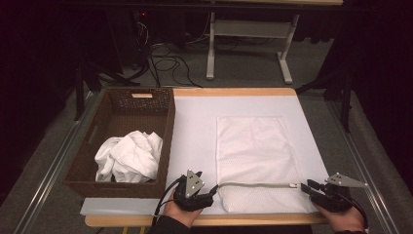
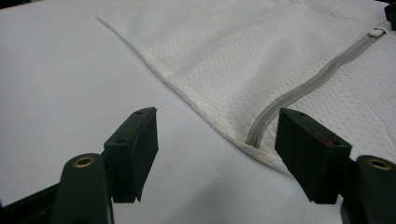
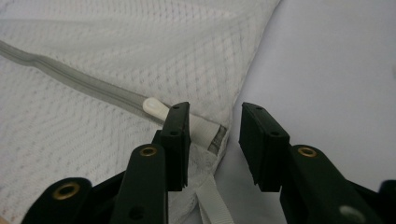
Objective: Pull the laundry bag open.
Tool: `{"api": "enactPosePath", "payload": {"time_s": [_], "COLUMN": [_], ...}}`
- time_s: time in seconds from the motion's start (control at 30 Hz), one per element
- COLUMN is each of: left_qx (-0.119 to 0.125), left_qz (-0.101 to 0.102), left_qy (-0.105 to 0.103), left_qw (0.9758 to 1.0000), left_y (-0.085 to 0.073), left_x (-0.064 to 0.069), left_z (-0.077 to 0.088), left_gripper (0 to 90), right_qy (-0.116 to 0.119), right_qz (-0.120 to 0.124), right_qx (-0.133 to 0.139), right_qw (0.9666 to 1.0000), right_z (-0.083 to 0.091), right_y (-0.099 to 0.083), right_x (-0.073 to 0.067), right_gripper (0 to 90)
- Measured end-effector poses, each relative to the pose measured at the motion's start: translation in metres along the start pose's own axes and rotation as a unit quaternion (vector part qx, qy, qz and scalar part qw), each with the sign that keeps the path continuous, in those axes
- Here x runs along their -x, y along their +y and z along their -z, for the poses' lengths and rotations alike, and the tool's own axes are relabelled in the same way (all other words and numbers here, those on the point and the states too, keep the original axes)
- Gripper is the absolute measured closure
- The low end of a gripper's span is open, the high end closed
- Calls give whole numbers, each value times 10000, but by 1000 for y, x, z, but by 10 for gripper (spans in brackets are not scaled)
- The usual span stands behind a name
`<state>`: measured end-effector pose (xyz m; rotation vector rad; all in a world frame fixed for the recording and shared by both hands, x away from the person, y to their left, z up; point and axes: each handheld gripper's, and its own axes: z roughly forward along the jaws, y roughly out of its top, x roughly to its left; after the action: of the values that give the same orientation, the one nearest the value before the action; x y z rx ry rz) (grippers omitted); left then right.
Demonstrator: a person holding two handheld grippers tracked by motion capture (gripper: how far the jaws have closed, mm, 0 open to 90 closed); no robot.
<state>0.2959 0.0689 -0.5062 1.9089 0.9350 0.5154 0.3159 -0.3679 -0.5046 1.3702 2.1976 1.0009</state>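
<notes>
Each gripper is black. The left gripper, just beside the bag's near-left corner, carries a grey three-cornered plate with small holes; black cables trail from it past a dark sleeve. The right gripper, at the bag's near-right corner, bears a like plate. Both have blocky pads, brass-ringed pivots and small screws.

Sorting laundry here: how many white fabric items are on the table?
2. A crumpled white cloth lies in the brown basket at left; a flat mesh bag lies at right. The cloth pile may hide more.
</notes>
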Motion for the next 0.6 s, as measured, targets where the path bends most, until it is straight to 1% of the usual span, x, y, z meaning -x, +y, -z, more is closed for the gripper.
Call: {"api": "enactPosePath", "payload": {"time_s": [0.1,0.13,0.2,0.3,0.33,0.47,0.6], "left_qx": [9,11,33,83,116,139,232], "left_qz": [-8,-3,24,58,109,106,152], "left_qy": [-4,-6,-20,-9,-26,-19,-18], "left_qw": [10000,10000,10000,9999,9999,9998,9996], "left_y": [0,-1,-1,-1,-1,-1,-1], "left_x": [0,0,-1,-1,-2,-1,0], "left_z": [0,0,2,2,2,2,3], "left_gripper": [301,300,300,295,291,282,280], "right_qy": [34,62,68,99,122,149,151], "right_qz": [-25,-5,48,34,2,43,67], "right_qx": [-29,-56,-70,-89,-79,-108,-136], "right_qw": [10000,10000,9999,9999,9999,9998,9998], "right_z": [-2,-2,-3,-3,-4,-4,-4], "right_y": [0,0,0,0,0,1,2], "right_x": [0,-1,-2,-2,-1,-4,-5], "right_gripper": [654,698,721,731,759,828,854]}}
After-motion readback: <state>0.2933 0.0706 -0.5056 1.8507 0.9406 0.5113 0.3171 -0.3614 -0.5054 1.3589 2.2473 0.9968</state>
